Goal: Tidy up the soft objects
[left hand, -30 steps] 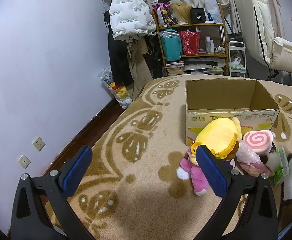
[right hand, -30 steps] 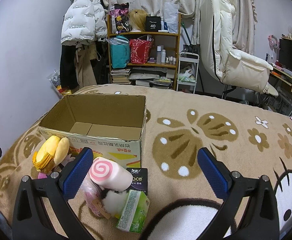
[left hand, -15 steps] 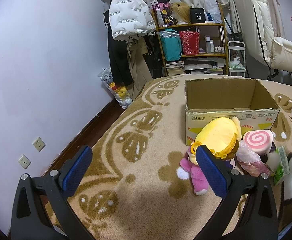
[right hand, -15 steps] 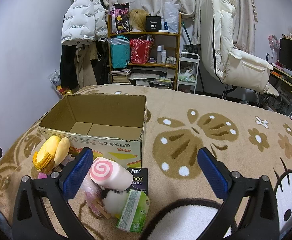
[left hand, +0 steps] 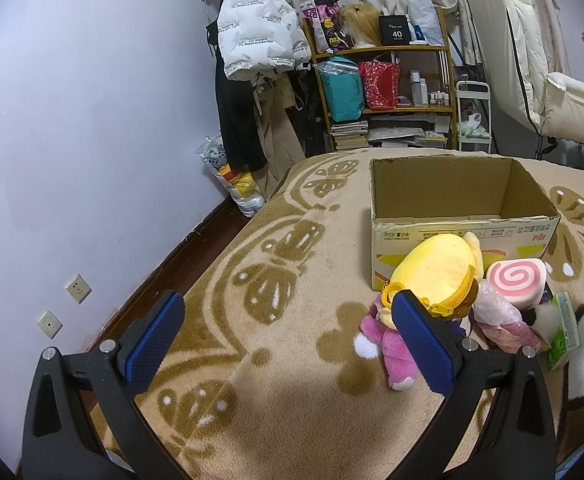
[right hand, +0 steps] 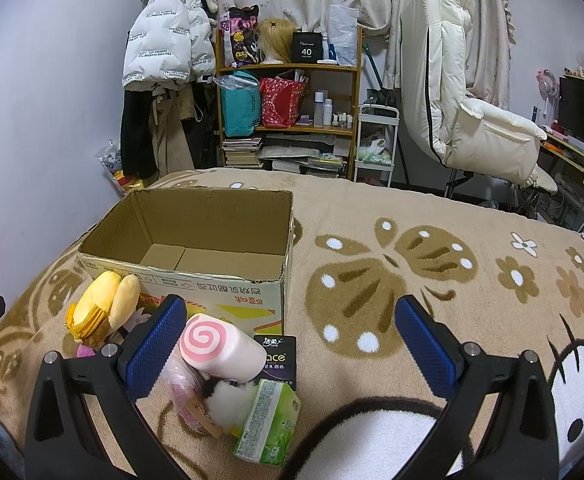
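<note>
Box (right hand: 195,240) top open – toy pile (right hand: 223,364) crowds front.

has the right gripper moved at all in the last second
No. In the right wrist view the cardboard box and pink swirl plush sit at the same spots relative to the right gripper, which is open.

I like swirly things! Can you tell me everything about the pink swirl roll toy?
The pink swirl roll is a soft-looking plush cylinder, pale pink, with a white round end face bearing a darker pink spiral. It lies on its side on the blanket, just in front of the cardboard box, spiral end tilted up toward the camera. It rests on a pink plastic-wrapped bundle, a white fluffy pompom and a dark packet. Neither gripper touches it.
</note>
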A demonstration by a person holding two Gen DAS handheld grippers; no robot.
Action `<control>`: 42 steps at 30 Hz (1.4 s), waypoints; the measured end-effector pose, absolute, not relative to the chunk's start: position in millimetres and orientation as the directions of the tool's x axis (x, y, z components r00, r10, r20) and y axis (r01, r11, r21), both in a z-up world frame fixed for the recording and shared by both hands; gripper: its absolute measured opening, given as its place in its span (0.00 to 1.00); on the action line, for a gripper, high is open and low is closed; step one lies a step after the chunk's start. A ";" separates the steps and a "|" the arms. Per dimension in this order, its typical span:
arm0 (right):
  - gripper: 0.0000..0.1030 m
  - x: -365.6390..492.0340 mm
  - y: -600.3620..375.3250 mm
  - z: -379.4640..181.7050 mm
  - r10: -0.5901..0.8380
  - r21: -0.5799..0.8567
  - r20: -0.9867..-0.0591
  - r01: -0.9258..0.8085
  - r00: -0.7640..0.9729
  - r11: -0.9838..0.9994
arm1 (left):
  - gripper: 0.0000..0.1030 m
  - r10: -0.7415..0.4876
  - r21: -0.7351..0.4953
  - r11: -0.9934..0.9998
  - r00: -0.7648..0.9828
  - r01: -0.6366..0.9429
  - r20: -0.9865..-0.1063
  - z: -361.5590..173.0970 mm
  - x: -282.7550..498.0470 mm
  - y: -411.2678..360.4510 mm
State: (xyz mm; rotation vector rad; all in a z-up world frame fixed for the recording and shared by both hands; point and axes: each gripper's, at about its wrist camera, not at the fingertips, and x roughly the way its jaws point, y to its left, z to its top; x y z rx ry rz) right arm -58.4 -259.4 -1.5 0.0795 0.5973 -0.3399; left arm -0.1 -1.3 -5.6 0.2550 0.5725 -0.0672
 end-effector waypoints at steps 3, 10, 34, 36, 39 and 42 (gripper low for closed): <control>1.00 -58.4 -259.2 -1.5 -0.290 -0.024 -0.563 0.336 0.774 0.942 | 0.99 0.008 0.220 0.966 0.840 0.133 -0.543 -5.6 -0.4 -1.4; 1.00 -58.1 -259.3 -1.9 -0.290 -0.023 -0.563 0.336 0.774 0.942 | 0.99 0.008 0.221 0.966 0.839 0.134 -0.544 -5.4 0.3 -1.5; 1.00 -53.3 -264.1 -7.5 -0.267 0.005 -0.578 0.331 0.771 0.943 | 0.99 -0.035 0.205 0.962 0.825 0.181 -0.564 -5.1 2.1 -8.4; 1.00 -50.2 -262.3 -10.7 -0.257 0.023 -0.588 0.333 0.767 0.943 | 0.99 -0.042 0.198 0.963 0.824 0.184 -0.565 -2.3 4.1 -10.6; 1.00 -48.7 -265.0 -7.9 -0.247 0.040 -0.601 0.337 0.760 0.941 | 0.99 -0.052 0.192 0.962 0.821 0.194 -0.568 0.5 8.2 -15.6; 1.00 -46.4 -267.1 -7.3 -0.239 0.045 -0.612 0.334 0.754 0.941 | 0.99 -0.061 0.190 0.960 0.817 0.205 -0.573 0.9 12.0 -22.5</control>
